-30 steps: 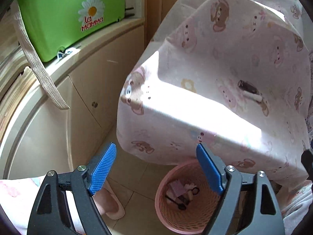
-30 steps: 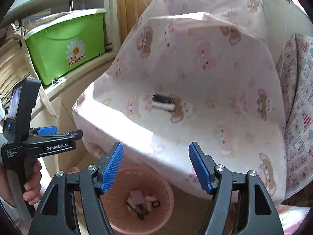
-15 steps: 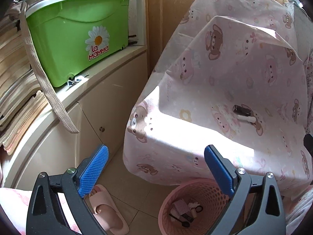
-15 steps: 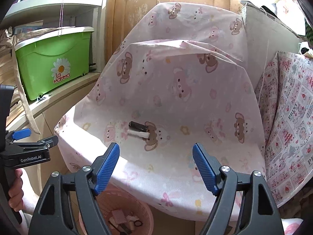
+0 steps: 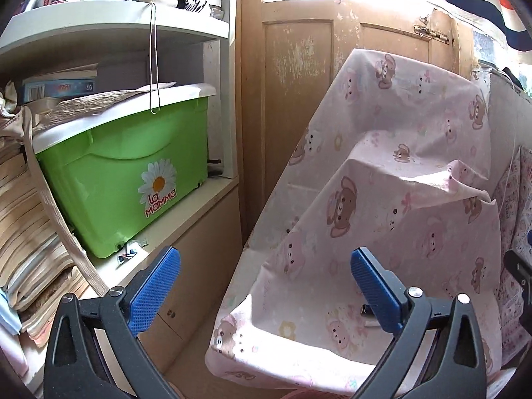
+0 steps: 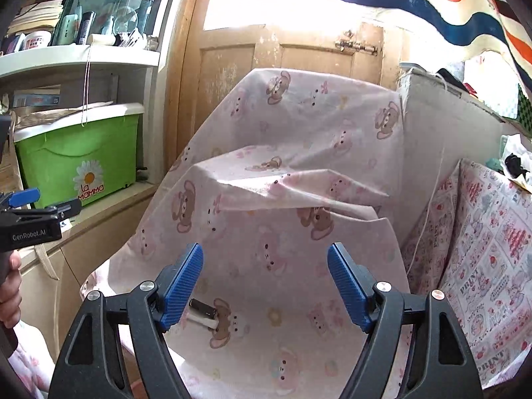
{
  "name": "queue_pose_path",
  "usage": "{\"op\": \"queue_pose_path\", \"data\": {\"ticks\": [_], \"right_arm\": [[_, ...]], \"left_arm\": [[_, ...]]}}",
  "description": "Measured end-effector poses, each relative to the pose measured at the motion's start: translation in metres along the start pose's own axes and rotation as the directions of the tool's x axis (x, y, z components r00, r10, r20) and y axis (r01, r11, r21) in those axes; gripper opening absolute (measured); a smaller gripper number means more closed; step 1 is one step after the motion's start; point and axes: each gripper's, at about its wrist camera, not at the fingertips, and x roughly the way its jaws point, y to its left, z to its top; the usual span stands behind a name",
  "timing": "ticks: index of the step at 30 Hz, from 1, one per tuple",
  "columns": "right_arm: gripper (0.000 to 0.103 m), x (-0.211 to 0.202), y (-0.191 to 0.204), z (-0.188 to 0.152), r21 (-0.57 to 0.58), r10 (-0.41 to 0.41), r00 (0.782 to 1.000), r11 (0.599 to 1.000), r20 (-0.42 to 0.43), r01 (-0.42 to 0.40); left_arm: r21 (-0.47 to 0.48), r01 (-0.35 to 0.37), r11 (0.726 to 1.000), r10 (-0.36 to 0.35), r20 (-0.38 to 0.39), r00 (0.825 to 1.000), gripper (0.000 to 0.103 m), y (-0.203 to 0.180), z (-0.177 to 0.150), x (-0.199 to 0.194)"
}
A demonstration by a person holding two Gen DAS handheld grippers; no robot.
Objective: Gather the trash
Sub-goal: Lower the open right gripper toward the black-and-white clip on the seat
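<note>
Presently both grippers, left (image 5: 265,286) and right (image 6: 265,286), gape empty. Two small tubes (image 6: 203,312) on the sheet (image 6: 282,232) sit half-hidden behind the right gripper's finger; their type is unclear.

Both tongs gape wide, holding nothing: the left gripper (image 5: 265,289) and the right gripper (image 6: 265,284). A hand (image 6: 10,291) grips the left one's handle.

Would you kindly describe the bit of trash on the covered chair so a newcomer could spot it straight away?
Find the chair draped in a pink bear-print sheet in front of the wooden door. On its seat, near the front left, lie two small tubes side by side: one dark, one white. They are the only loose things on the sheet, just beyond the right tongs.
</note>
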Motion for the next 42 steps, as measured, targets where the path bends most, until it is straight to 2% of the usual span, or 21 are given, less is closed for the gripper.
{"op": "queue_pose_path", "data": {"ticks": [4,7,10,12,18,22,24,29,31,35,42], "right_arm": [[0.079,0.038,-0.011,-0.024,0.064,0.014,0.996,0.998,-0.092,-0.008],[0.079,0.057,-0.017,-0.042,0.093,0.011,0.990,0.996,-0.139,0.002],[0.079,0.072,-0.021,-0.052,0.101,0.054,0.980,0.994,-0.189,-0.036],[0.079,0.081,-0.025,-0.056,0.121,0.078,0.973,0.991,-0.219,-0.052],[0.079,0.109,-0.047,-0.067,0.296,0.189,0.935,0.950,-0.299,-0.098],[0.079,0.124,-0.047,-0.073,0.354,0.246,0.910,0.927,-0.333,-0.121],[0.079,0.131,-0.041,-0.078,0.366,0.265,0.898,0.922,-0.351,-0.129],[0.079,0.143,-0.001,-0.082,0.302,0.269,0.882,0.941,-0.388,-0.154],[0.079,0.145,0.019,-0.083,0.266,0.255,0.884,0.951,-0.392,-0.157],[0.079,0.150,0.051,-0.089,0.210,0.179,0.889,0.973,-0.421,-0.096],[0.079,0.168,0.076,-0.099,0.187,0.123,0.882,0.982,-0.455,-0.040]], "left_arm": [[0.014,-0.012,1.000,0.013,-0.025,1.000,0.102,-0.003,-0.020,0.016],[0.004,-0.014,1.000,0.015,-0.086,0.996,0.102,-0.001,-0.042,0.033],[-0.014,-0.005,1.000,0.002,-0.159,0.987,0.102,0.000,-0.056,0.047],[-0.023,-0.005,1.000,0.001,-0.167,0.986,0.102,0.000,-0.059,0.049],[-0.039,0.017,0.999,-0.025,-0.227,0.974,0.102,-0.006,-0.062,0.064],[-0.010,0.019,1.000,-0.021,-0.269,0.963,0.102,-0.016,-0.069,0.078],[-0.026,0.019,0.999,-0.025,-0.280,0.960,0.101,-0.016,-0.070,0.081],[-0.055,0.000,0.998,-0.014,-0.256,0.967,0.102,-0.008,-0.061,0.078],[-0.064,-0.016,0.998,0.000,-0.247,0.969,0.102,-0.004,-0.058,0.077],[-0.086,-0.040,0.996,0.016,-0.259,0.966,0.102,0.006,-0.056,0.082],[-0.127,-0.046,0.991,0.008,-0.288,0.958,0.102,0.015,-0.058,0.086]]}}
